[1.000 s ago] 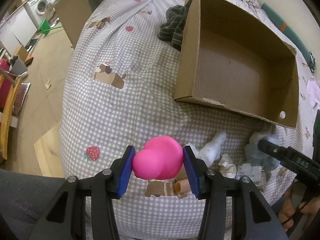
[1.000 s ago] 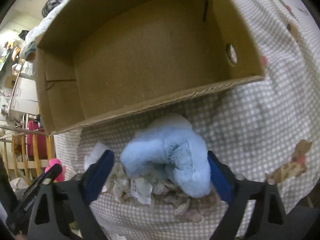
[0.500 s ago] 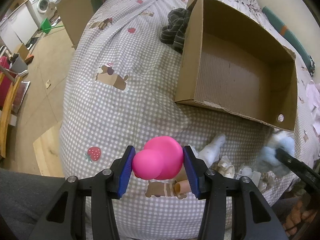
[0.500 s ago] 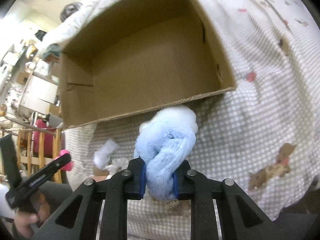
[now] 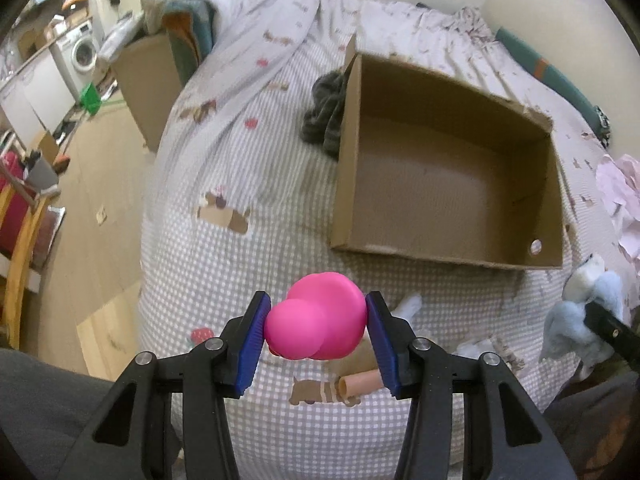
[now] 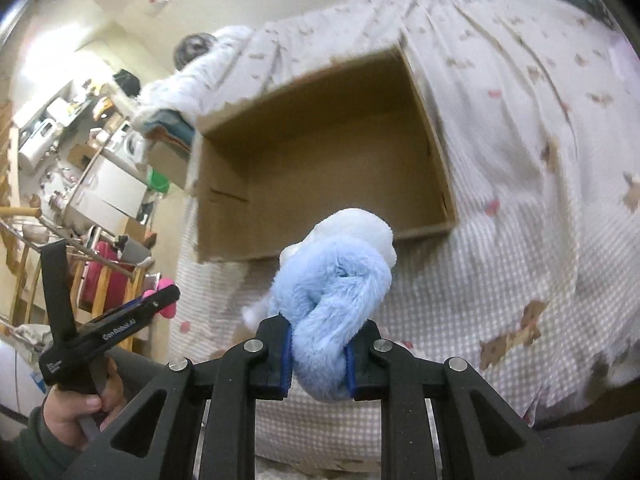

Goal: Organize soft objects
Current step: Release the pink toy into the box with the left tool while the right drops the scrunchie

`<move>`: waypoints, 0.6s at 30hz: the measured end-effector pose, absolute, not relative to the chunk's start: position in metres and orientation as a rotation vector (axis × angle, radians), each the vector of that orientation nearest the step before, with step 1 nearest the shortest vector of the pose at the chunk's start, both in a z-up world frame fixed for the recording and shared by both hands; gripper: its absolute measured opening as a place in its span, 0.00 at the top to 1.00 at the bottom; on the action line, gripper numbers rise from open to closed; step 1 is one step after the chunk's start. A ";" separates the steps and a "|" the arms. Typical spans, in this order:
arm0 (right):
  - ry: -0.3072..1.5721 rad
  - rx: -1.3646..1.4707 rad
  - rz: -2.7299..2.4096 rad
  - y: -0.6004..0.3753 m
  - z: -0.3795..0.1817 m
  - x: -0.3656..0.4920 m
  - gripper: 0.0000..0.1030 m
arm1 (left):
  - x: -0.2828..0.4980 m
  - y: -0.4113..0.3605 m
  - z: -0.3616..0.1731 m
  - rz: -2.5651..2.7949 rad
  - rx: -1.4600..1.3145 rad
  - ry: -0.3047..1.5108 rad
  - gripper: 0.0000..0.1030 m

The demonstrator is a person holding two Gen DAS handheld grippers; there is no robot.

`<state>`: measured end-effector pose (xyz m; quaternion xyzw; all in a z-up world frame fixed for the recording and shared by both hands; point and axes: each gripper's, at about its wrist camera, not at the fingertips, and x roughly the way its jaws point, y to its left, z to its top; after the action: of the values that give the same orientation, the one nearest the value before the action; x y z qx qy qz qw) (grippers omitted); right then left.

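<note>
Landmark: open cardboard box [image 5: 448,176], seen lying on a bed [image 5: 240,184] covered in a grey-checked sheet with small animal and strawberry prints. Box interior is seen bare in both views.

Left hand-held gripper [image 5: 316,330]: closed on a pink rounded soft toy [image 5: 316,316], the toy pinched between the blue pads [image 5: 253,338]. It is held in front of the box's near wall, off toward its left corner, above the sheet.

Right hand-held gripper [image 6: 317,354]: clamped narrowly on a pale blue plush toy [image 6: 336,300], whose fluffy bulk bulges up past the jaws. The plush is held just before the box's near wall; in the left wrist view it is seen [image 5: 580,316] off the box's near right corner.

On the sheet in front of the box, between the two toys: a white soft piece [image 5: 408,306], a pinkish cardboard-like tube [image 5: 360,385], and crumpled scraps [image 5: 500,350].

Against the box's left wall: a dark striped cloth bundle [image 5: 326,118].

A second cardboard box [image 5: 150,80] is seen farther left, beside the bed.
</note>
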<state>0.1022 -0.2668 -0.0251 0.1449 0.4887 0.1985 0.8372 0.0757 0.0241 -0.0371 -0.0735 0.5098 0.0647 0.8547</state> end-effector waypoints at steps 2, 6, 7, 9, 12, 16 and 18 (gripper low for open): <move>1.005 0.305 0.433 -0.264 -0.017 0.103 0.79 | 0.076 0.020 -0.024 0.124 -0.140 1.040 0.56; 0.960 0.281 0.444 -0.256 0.000 0.109 0.79 | 0.080 0.012 -0.001 0.097 -0.116 0.990 0.56; 0.947 0.278 0.447 -0.255 0.004 0.112 0.79 | 0.083 0.009 0.005 0.089 -0.107 0.979 0.56; 0.925 0.274 0.453 -0.252 0.013 0.119 0.79 | 0.089 0.004 0.016 0.074 -0.092 0.962 0.56; 0.904 0.271 0.459 -0.247 0.018 0.130 0.79 | 0.102 -0.002 0.031 0.055 -0.075 0.934 0.56; 0.885 0.259 0.465 -0.242 0.025 0.150 0.79 | 0.124 -0.012 0.043 0.038 -0.041 0.902 0.56; 0.882 0.256 0.466 -0.241 0.026 0.159 0.79 | 0.136 -0.015 0.044 0.033 -0.028 0.899 0.56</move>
<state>0.1592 -0.2406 0.0262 0.1225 0.4216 0.2229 0.8704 0.1355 -0.0149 0.0442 -0.0134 0.4345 0.0159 0.9004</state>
